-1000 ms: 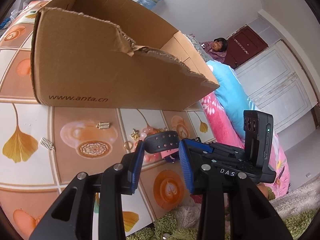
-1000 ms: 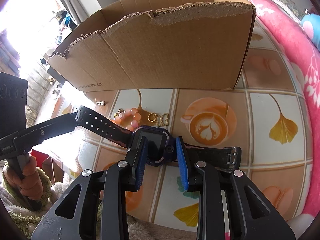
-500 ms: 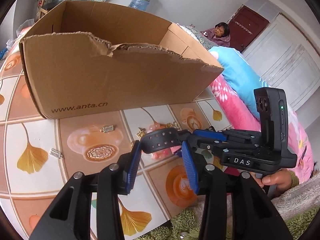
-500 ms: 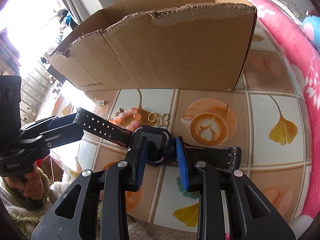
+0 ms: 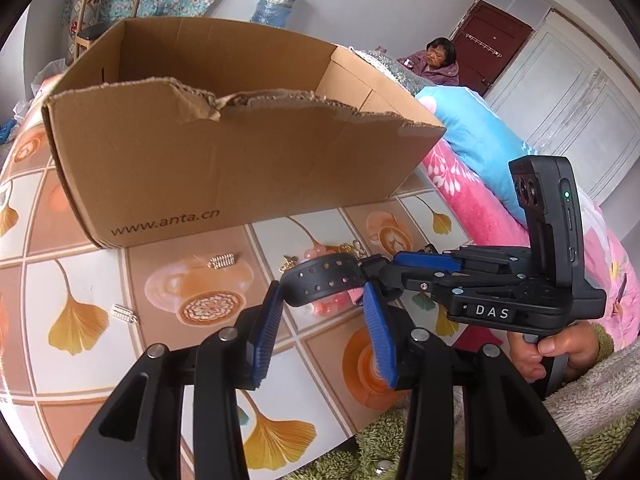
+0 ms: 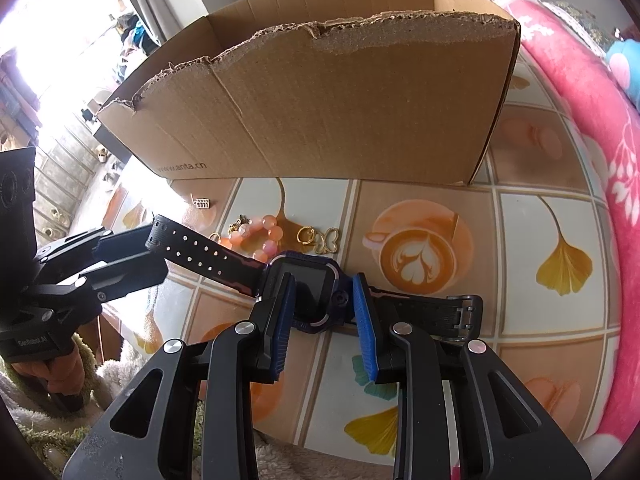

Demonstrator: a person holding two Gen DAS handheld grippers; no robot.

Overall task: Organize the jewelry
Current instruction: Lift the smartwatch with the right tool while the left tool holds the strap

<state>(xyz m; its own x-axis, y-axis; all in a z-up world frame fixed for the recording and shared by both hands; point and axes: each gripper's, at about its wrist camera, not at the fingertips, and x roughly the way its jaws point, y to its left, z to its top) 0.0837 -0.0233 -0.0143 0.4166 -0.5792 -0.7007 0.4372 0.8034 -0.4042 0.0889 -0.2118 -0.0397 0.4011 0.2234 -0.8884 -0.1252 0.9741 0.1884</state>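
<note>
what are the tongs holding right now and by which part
Right tongs grip the watch by its case. Left tongs are open around its holed strap end, holding nothing.

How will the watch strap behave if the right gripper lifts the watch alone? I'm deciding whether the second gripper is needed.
The watch is clamped at its case by the right gripper. Its perforated strap looks like soft rubber, so it would probably droop. The left gripper is open around that strap end. The buckle end lies flat, likely dangling too. The watch seems light.
</note>
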